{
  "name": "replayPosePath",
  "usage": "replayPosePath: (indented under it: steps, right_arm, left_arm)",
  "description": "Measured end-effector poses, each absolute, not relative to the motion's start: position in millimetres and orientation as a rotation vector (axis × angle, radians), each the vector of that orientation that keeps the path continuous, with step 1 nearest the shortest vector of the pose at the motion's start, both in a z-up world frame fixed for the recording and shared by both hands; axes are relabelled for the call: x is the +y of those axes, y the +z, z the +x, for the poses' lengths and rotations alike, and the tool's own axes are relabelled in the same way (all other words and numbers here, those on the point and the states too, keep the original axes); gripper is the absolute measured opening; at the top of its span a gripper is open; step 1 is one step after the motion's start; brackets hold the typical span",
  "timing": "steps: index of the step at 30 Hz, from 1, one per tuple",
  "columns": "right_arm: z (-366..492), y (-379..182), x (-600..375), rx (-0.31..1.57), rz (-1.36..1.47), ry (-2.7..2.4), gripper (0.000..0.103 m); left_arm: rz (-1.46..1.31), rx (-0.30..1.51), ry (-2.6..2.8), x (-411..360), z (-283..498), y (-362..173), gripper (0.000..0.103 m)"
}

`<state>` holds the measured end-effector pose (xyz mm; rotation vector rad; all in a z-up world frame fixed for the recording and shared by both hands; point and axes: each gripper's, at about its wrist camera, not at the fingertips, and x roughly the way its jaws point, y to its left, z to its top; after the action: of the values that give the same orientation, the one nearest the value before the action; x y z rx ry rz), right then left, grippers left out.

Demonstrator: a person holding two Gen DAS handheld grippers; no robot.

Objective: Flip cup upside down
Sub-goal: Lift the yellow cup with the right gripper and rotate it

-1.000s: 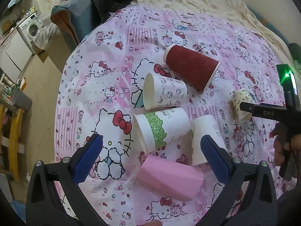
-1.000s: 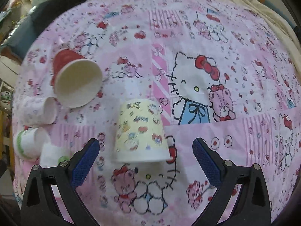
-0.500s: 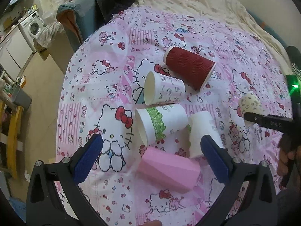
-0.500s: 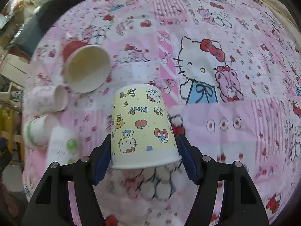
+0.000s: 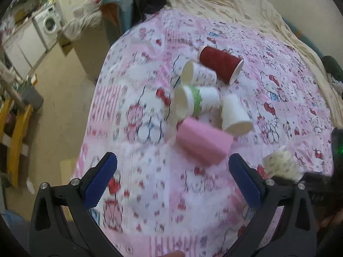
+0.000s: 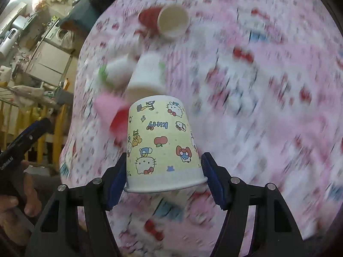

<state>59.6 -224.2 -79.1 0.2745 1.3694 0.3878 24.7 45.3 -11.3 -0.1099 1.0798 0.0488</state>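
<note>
My right gripper [image 6: 164,177] is shut on a yellow Hello Kitty cup [image 6: 163,143]. The cup is mouth down, its rim between the blue pads, lifted above the pink bedspread [image 6: 268,117]. The same cup [image 5: 280,165] shows at the lower right of the left wrist view, held by the right gripper. My left gripper [image 5: 171,180] is open and empty above the bedspread [image 5: 163,192], near a pink cup [image 5: 203,141] lying on its side.
Several more cups lie on the bed: a red one [image 5: 220,65], a small patterned white one [image 5: 199,75], a green-banded one [image 5: 195,100] and a plain white one [image 5: 234,113]. The bed's left edge drops to the floor [image 5: 62,98]. A washing machine [image 5: 49,23] stands far left.
My right gripper closed on the yellow cup and lifted it off the bed. Both views swung; the left gripper pulled back from the cups and stayed open.
</note>
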Motion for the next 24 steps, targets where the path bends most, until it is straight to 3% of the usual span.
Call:
replayPosePath:
  steps: [17,21,24]
  right_arm:
    - [1.3,-125.9,-189.0,1.439,0.397,0.396,0.073]
    - [2.7,-123.2,-196.9,1.454,0.416,0.386,0.088]
    - [2.8,-120.2,-195.8,1.447,0.388,0.395,0.088]
  left_arm:
    - [-0.147,1.074,0.070,46.8,-5.7,-28.7,0.103]
    - [-0.150,1.082,0.061,44.4,-3.4,-30.9,0.103]
    - [-0.137,1.074,0.059,41.2,-4.1,-29.7,0.103]
